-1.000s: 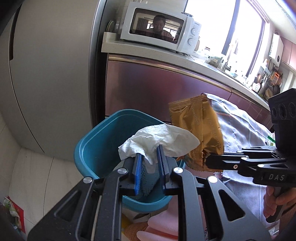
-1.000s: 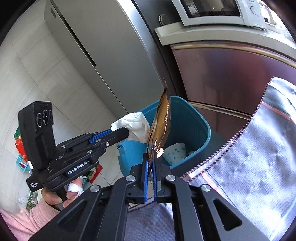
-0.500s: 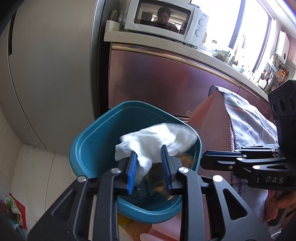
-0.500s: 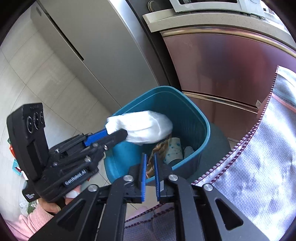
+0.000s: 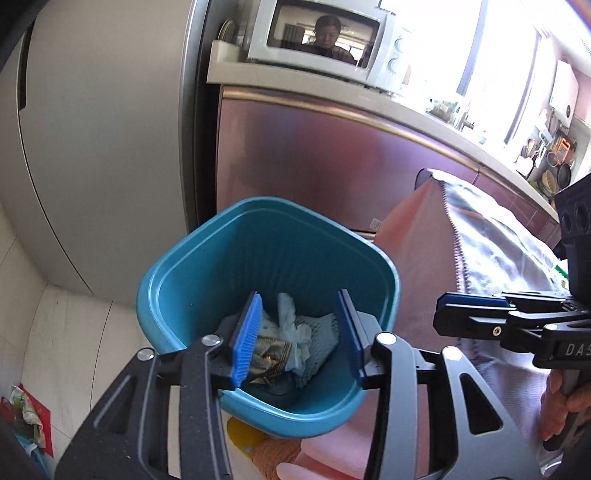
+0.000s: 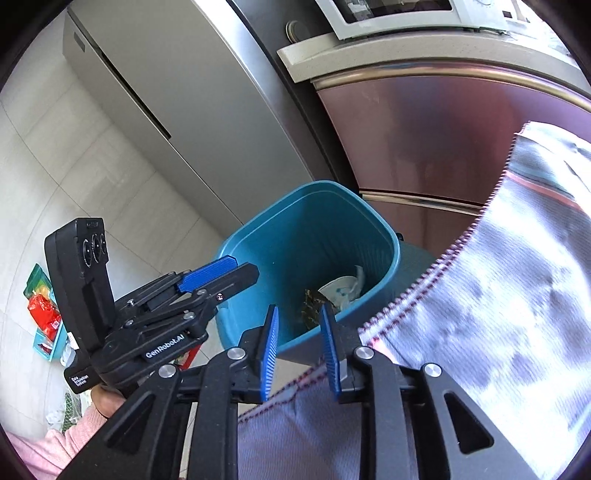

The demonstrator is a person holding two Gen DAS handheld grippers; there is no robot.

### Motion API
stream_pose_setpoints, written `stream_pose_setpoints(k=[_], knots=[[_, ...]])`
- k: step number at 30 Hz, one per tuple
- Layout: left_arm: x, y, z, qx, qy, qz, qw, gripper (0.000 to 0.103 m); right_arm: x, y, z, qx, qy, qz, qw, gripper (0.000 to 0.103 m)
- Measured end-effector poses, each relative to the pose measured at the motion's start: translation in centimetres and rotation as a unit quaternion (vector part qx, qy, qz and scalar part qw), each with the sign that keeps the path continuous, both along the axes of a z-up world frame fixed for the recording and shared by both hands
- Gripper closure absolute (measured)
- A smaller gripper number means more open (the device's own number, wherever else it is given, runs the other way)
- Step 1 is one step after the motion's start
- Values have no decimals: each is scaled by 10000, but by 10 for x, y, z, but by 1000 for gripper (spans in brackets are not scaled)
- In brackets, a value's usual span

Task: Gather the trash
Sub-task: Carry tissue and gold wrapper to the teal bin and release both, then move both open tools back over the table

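Left wrist: ribbed teal plastic bin point(image 5: 192, 295) holds crumpled tissue point(image 5: 291, 325), foil wrapper point(image 5: 267, 356).

Bin point(image 5: 207, 266) on floor before cabinet point(image 5: 314, 155); tissue point(image 5: 291, 325) and wrapper point(image 5: 267, 356) inside; microwave point(image 5: 325, 33) on worktop point(image 5: 295, 86) above.

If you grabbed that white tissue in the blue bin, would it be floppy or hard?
Probably floppy: the white tissue lies crumpled in soft folds among the other trash inside the blue bin. It likely weighs almost nothing, being thin paper. It might tear or slip free if pinched by only a corner, since its edges look loose and ragged.
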State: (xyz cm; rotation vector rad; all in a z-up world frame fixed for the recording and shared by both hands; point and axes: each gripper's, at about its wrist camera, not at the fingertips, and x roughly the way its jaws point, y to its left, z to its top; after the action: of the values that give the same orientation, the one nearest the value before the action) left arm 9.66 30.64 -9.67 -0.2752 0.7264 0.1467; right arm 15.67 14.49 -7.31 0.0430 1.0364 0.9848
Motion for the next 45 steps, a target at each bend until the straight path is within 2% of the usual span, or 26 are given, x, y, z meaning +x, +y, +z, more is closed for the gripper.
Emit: stream_pose_setpoints(k=[4,7,10,20,27,33,37,45], knots=[[-11,-14,16,87,-256,-132,9995,60,-11,-16,11,147,-173,-15,9997,78],[-21,-27,31,148,-485,-283,9983,54,-23,-30,22,274,-376,-38,9989,72],[-30,-42,44,241,-700,-444,9963,51,-34,-47,32,366,-564,-88,9977,70],[-44,-113,76,211,-1135,-1365,9839,42,-64,-124,56,573,-1018,-577,9915,62],[-40,-175,78,90,-1128,-1972,9738,42,-79,-186,59,555,-1103,-1217,9849,61],[-33,-222,73,-23,-1014,-2442,9644,42,-95,-251,54,509,-1103,-1896,9743,59],[-24,-247,69,-26,-902,-2729,9578,42,-103,-291,49,460,-1096,-2408,9633,59],[5,-292,60,-10,-602,-3204,9454,42,-110,-367,43,377,-1175,-3372,9333,55]])
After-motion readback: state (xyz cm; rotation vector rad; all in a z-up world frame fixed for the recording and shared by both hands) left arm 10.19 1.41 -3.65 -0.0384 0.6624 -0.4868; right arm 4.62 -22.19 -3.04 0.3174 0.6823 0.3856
